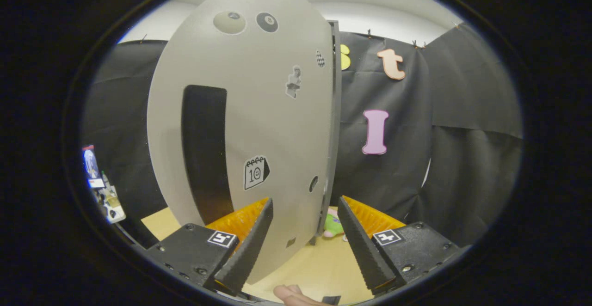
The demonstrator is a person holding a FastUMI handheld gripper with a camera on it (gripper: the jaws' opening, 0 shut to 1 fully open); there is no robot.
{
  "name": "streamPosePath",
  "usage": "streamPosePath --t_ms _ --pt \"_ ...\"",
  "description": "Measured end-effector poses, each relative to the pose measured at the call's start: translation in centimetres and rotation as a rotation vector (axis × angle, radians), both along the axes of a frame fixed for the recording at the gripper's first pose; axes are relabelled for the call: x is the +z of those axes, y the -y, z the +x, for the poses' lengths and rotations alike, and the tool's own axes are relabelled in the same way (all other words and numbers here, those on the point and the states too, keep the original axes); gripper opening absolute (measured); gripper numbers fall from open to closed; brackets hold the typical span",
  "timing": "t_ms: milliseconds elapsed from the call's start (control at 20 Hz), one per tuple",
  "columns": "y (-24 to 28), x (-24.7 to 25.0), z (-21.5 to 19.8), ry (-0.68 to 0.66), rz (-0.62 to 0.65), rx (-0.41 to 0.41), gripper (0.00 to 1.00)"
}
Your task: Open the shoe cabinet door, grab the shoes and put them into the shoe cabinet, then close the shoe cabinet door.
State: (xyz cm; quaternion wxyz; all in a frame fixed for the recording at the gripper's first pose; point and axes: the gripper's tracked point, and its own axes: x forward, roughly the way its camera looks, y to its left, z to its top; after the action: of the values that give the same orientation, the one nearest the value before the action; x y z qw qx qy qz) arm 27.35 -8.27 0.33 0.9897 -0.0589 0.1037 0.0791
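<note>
The shoe cabinet door (249, 125), a stiff, light-looking grey panel bearing stickers and a dark vertical slot (206, 151), stands upright on the tabletop (319, 264) directly ahead of my tool (305, 213). I judge its free right edge the best hold. My tool's fingers stand wide apart, holding nothing, that edge between them. A green soft toy (334, 225) lies just beyond the door's edge.

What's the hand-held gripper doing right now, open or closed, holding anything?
Hand-held gripper: open, holding nothing; the free edge of the grey cabinet door stands between its spread fingers, neither pressing on it.
</note>
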Motion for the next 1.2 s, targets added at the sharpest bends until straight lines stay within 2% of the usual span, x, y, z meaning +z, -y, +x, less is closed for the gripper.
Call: streamPosePath --t_ms 400,700,900,1000,1200 --pt "-3.7 -1.7 3.0 0.022 0.022 0.008 0.93" --pt "-8.8 -4.9 6.0 0.002 0.034 0.033 0.93" --pt "-11.4 -7.0 7.0 0.025 0.037 -0.039 0.93" --pt "-11.4 -8.3 6.2 0.014 0.036 -0.094 0.93" --pt "-13.6 -9.9 4.0 0.023 0.069 -0.093 0.94"
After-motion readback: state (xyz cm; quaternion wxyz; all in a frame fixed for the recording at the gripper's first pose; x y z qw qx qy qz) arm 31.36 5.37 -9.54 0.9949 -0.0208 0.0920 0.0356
